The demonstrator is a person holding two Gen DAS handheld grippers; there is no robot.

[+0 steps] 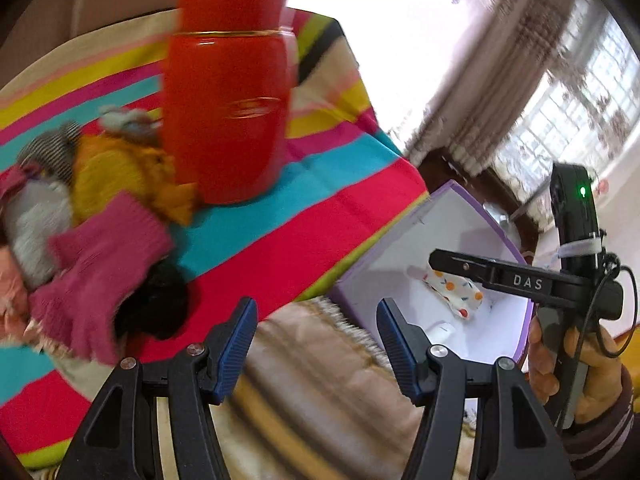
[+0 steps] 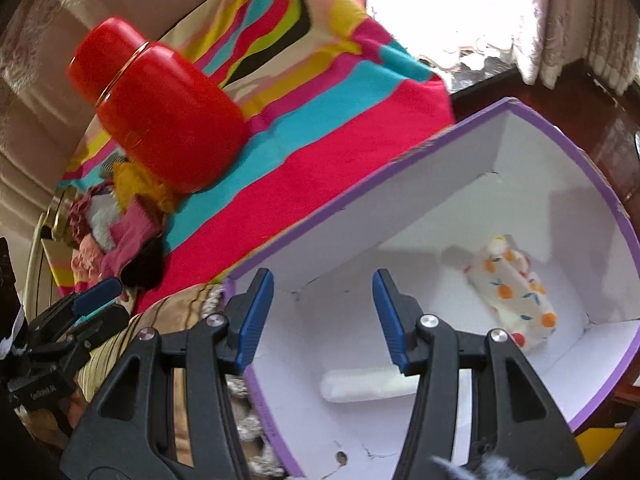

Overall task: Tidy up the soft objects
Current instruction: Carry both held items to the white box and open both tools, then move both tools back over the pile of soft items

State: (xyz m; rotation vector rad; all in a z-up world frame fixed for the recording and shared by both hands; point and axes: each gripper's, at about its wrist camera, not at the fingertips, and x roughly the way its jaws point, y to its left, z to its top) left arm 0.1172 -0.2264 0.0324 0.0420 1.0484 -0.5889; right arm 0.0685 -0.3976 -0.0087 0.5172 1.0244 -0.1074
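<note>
The left tongs (image 1: 316,344) stand apart with nothing between them, above the edge of a striped cloth (image 1: 304,216). On that cloth, beside a red flask (image 1: 228,92), lies a heap of soft things — a pink knitted glove (image 1: 100,272), a yellow piece (image 1: 116,172), a grey one (image 1: 32,220), something black (image 1: 160,300). The right tongs (image 2: 323,316) also gape empty, over a purple-rimmed white box (image 2: 440,184). Inside it rest an orange-printed cloth (image 2: 516,300) and a white roll (image 2: 368,386) — well apart.
</note>
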